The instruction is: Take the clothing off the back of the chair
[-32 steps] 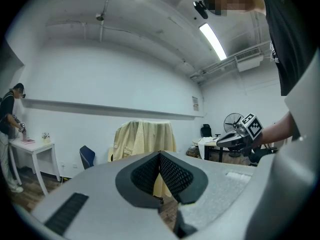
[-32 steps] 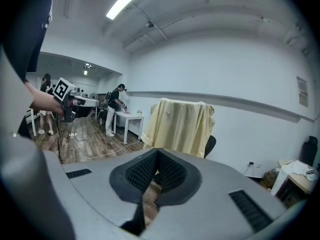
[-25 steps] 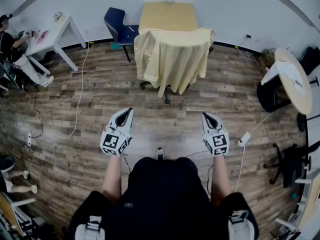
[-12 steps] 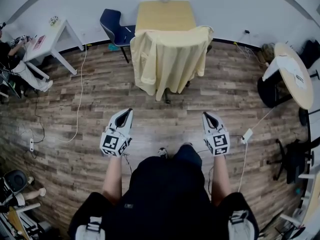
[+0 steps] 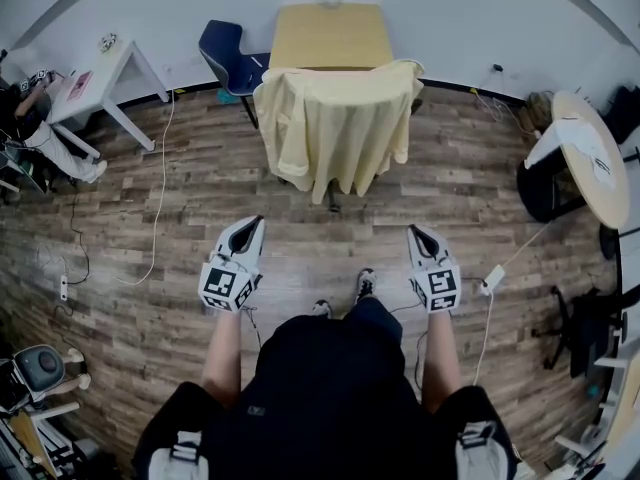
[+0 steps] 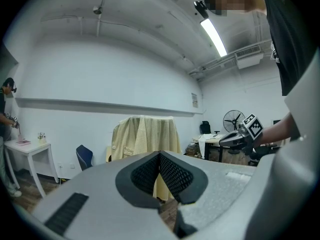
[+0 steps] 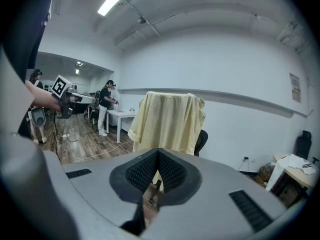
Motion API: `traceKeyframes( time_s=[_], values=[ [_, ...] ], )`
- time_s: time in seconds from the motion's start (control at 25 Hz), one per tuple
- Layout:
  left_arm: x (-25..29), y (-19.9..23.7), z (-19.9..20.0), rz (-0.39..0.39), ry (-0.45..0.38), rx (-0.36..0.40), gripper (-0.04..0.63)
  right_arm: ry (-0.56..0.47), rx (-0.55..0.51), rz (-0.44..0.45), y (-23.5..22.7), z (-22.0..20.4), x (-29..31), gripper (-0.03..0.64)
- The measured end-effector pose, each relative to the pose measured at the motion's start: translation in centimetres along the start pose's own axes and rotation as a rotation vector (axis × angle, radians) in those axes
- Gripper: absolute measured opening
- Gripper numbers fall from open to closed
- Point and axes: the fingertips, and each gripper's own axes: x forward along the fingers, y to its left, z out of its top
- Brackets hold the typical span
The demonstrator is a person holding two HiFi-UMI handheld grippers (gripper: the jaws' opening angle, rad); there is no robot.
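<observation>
Left gripper [image 5: 256, 223] and right gripper [image 5: 413, 232] are both pinched shut, carrying nothing. Yellow garment [image 5: 338, 118] is hanging over the chair [image 7: 201, 139], well ahead of both tips.

Risk, as I judge it: grabbing one shoulder only, so the cloth snags and the chair tips.

Head view is showing a yellow table [image 5: 333, 36] beyond the chair. In the right gripper view the cloth is hiding it.

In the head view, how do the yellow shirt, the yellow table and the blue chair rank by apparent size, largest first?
1. yellow shirt
2. yellow table
3. blue chair
The table and the chair stand farther from the camera than the shirt, so their real sizes may rank differently.
</observation>
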Motion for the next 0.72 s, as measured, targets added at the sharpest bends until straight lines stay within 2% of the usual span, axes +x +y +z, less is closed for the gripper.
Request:
traceKeyframes(
  time_s=[0.2, 0.72],
  values=[
    [2.1, -0.4, 0.2, 0.003, 0.007, 0.011, 0.002, -0.010, -0.011, 0.016, -2.3, 0.5, 1.4, -0.006],
    [9.0, 0.0, 2.0, 0.107, 0.009, 0.002, 0.002, -0.023, -0.043, 0.102, -9.8, 2.6, 7.0, -0.006]
  ],
)
